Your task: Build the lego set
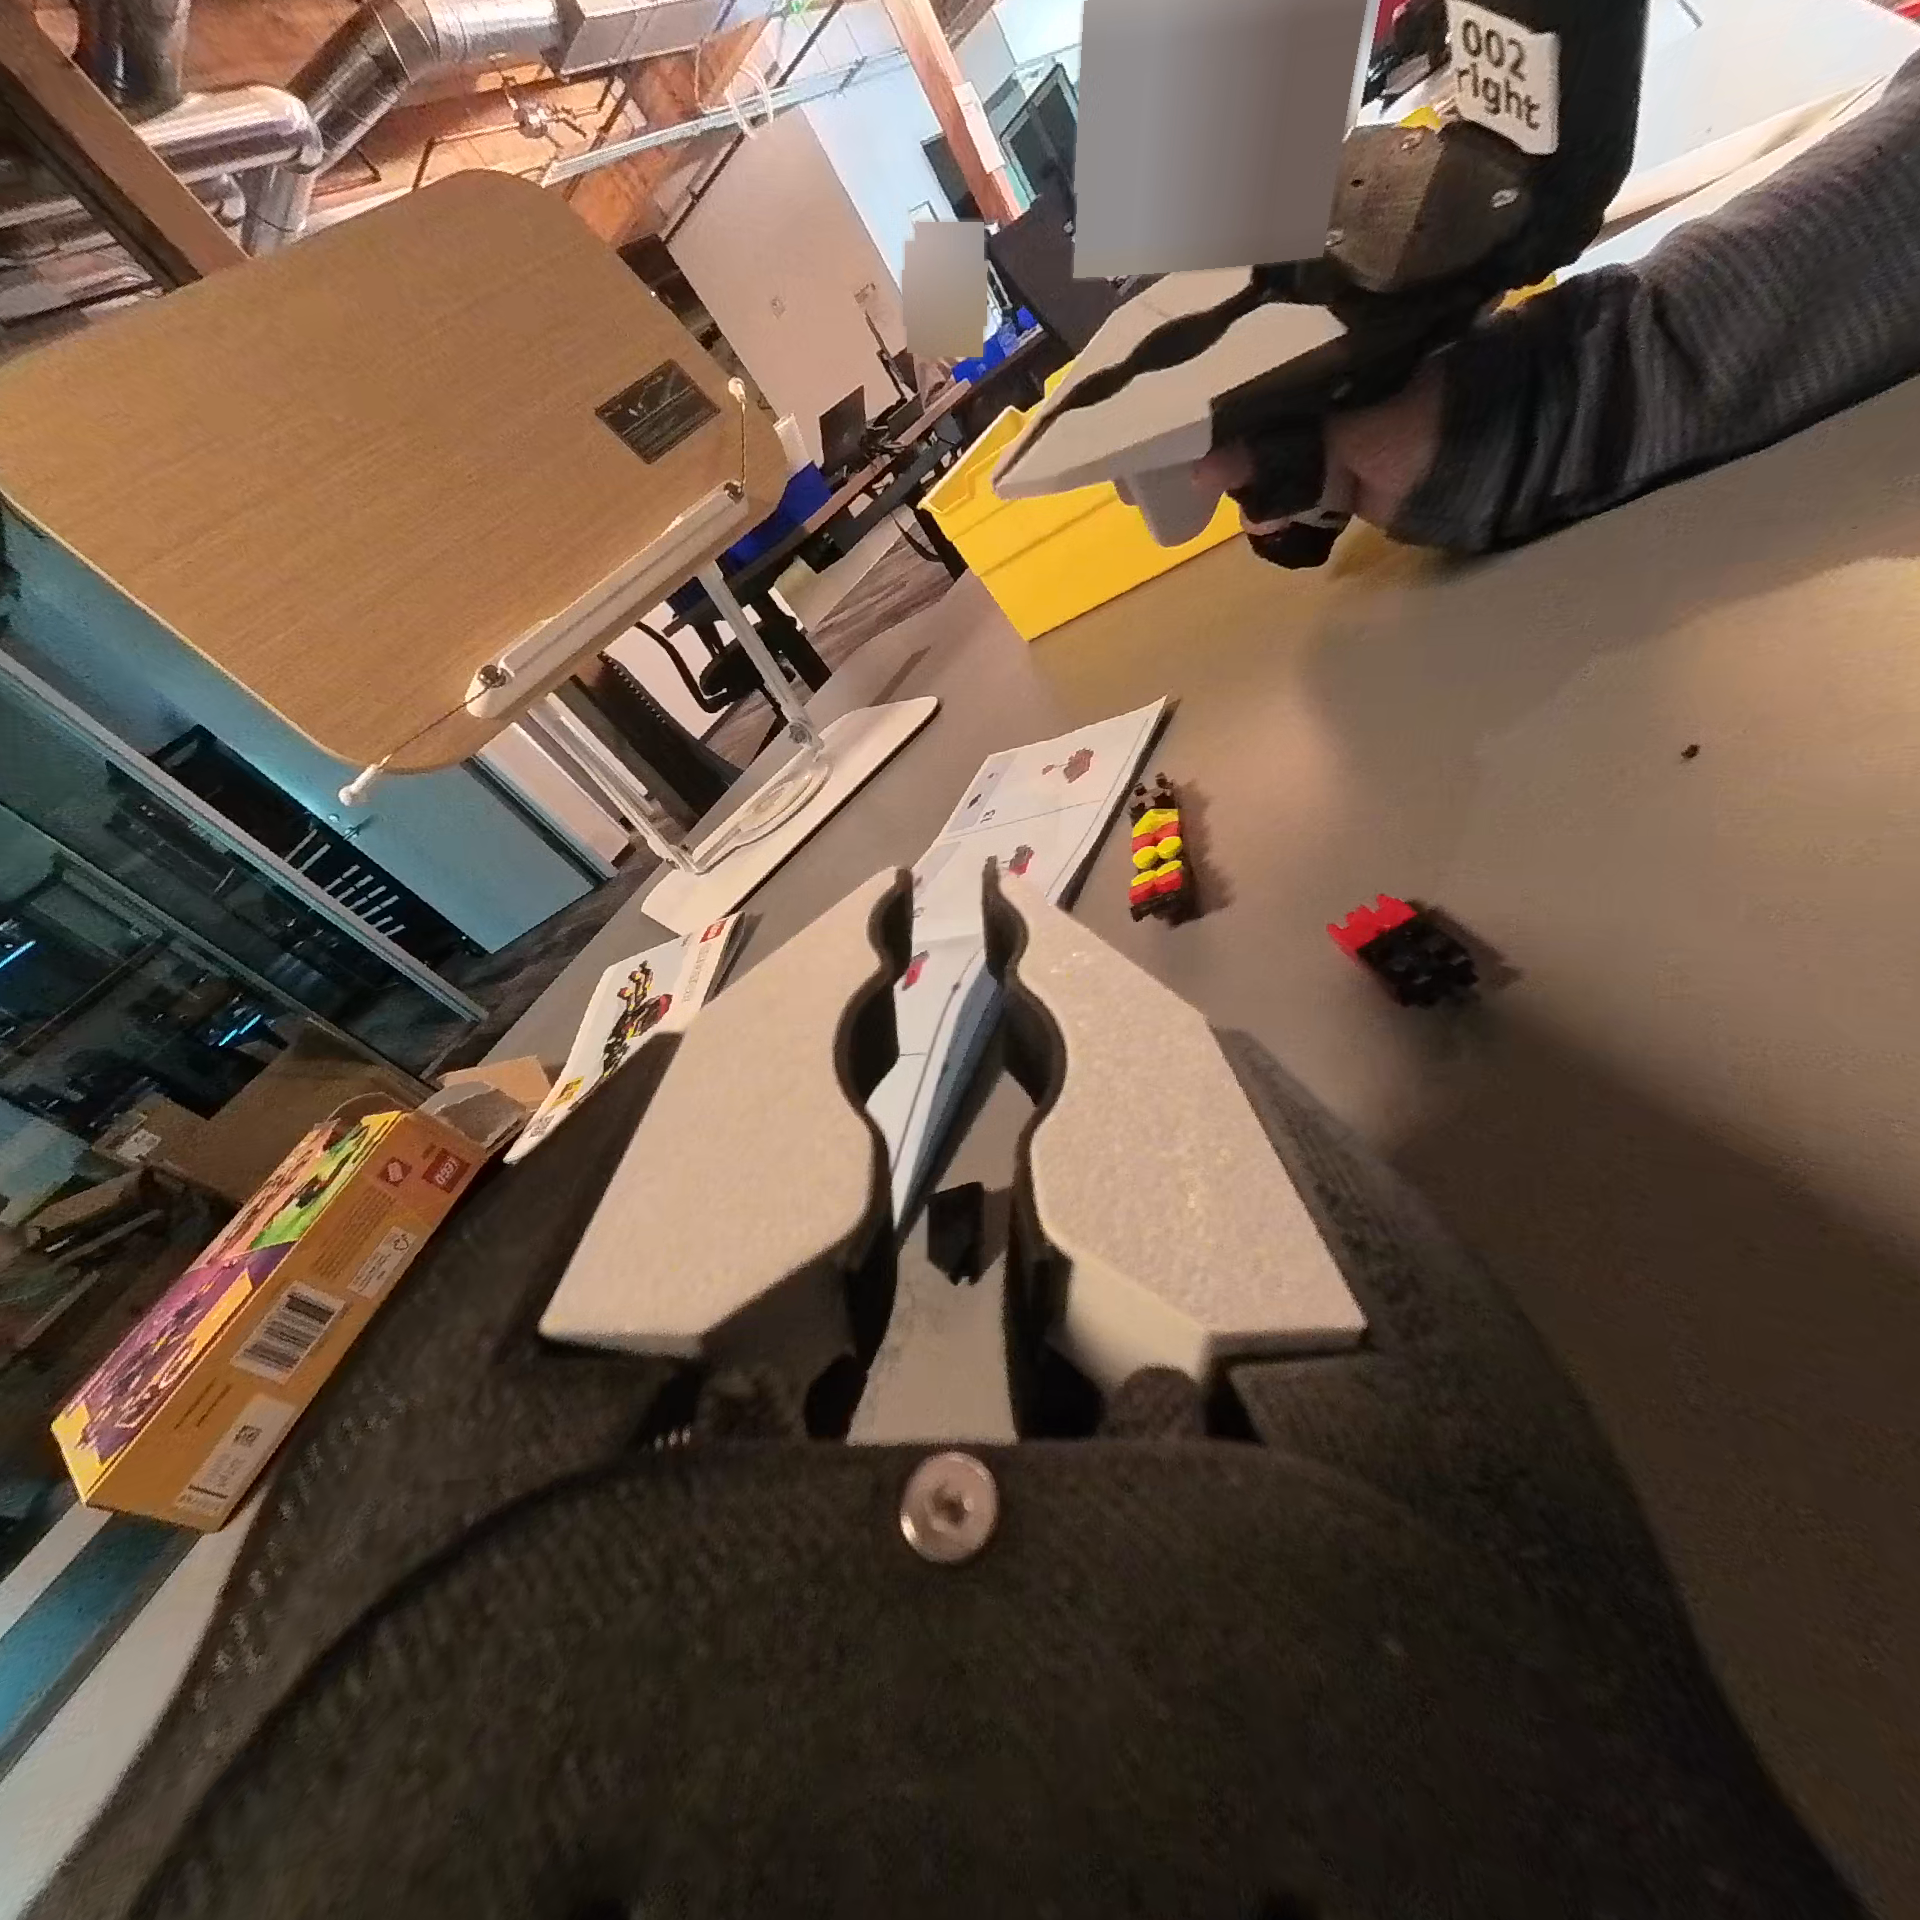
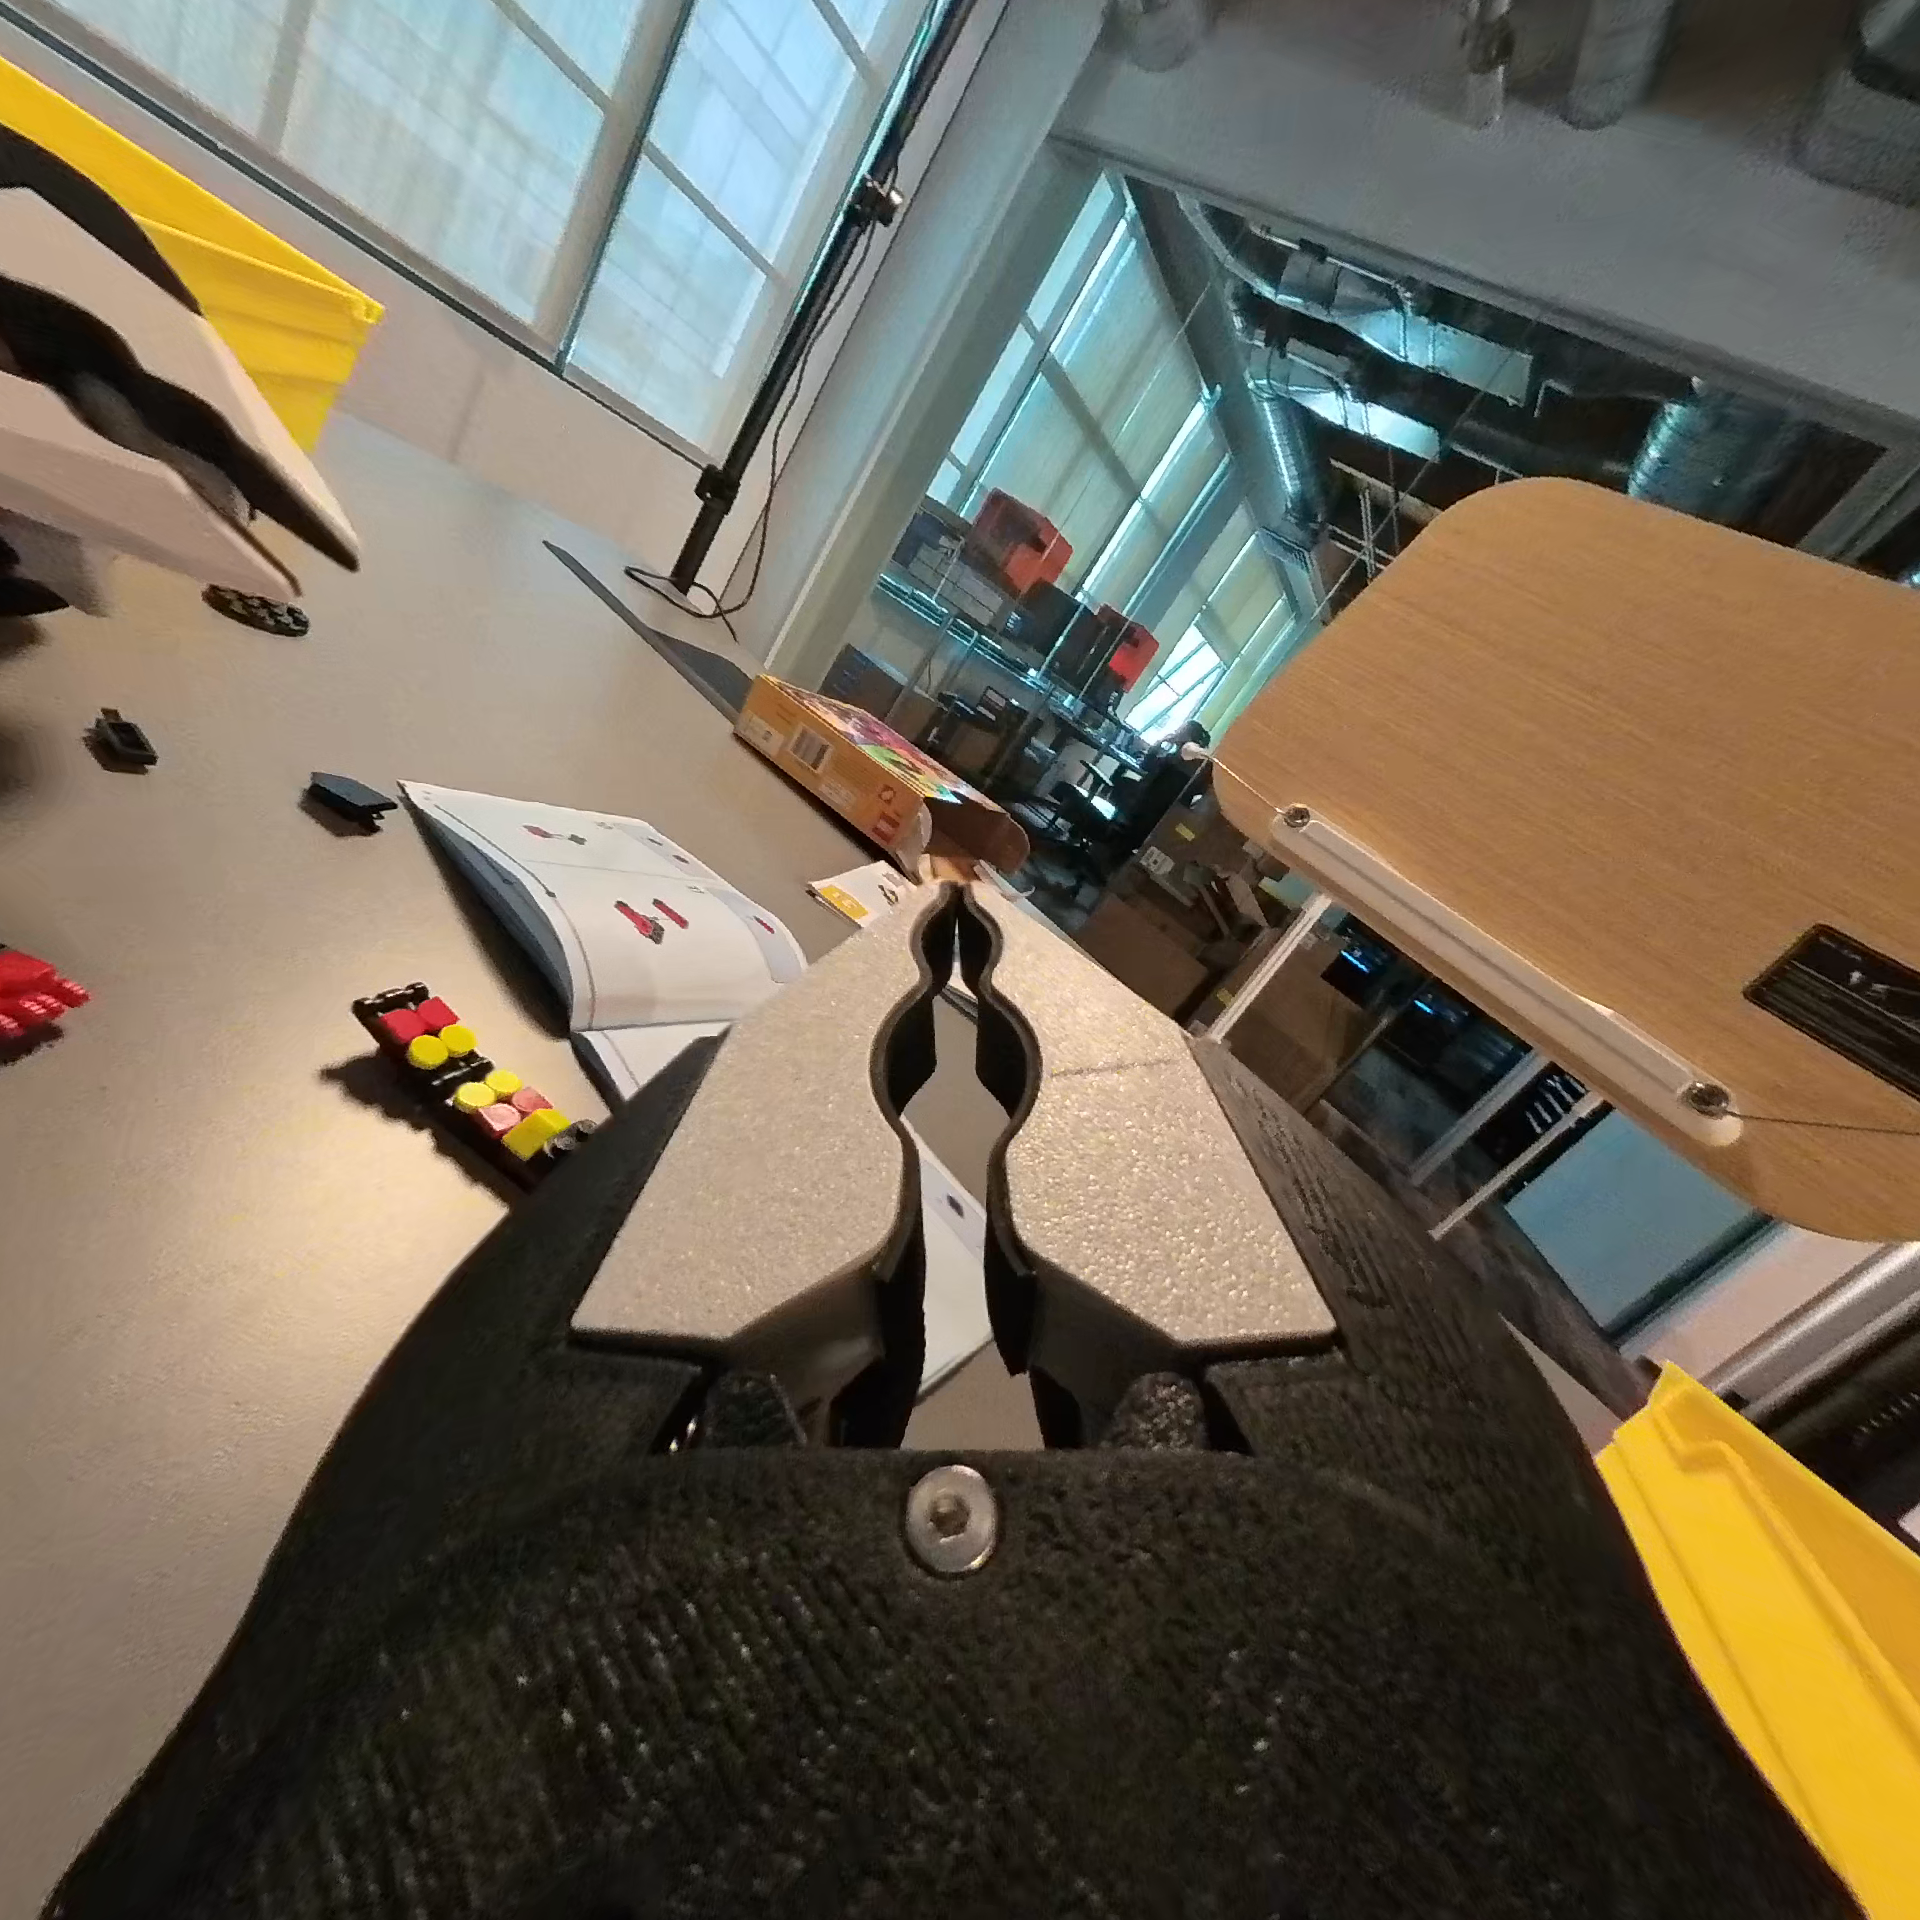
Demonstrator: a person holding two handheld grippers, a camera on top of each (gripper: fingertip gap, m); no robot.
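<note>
A grey table (image 1: 1558, 727) carries everything. In the left wrist view, an open instruction booklet (image 1: 1070, 790) lies at the centre of the frame, with a long black strip of yellow and red lego pieces (image 1: 1162, 868) just to its right and a red and black lego block (image 1: 1413, 951) further right, apart from the strip. A yellow bin (image 1: 1049, 561) sits at upper centre. The white base of a wooden-topped stand (image 1: 821, 779) rests left of the booklet. A second leaflet (image 1: 634, 1018) and an orange lego box (image 1: 281, 1309) lie at lower left. In the right wrist view, three small black pieces (image 2: 348, 798) lie separately at the left of the frame.
</note>
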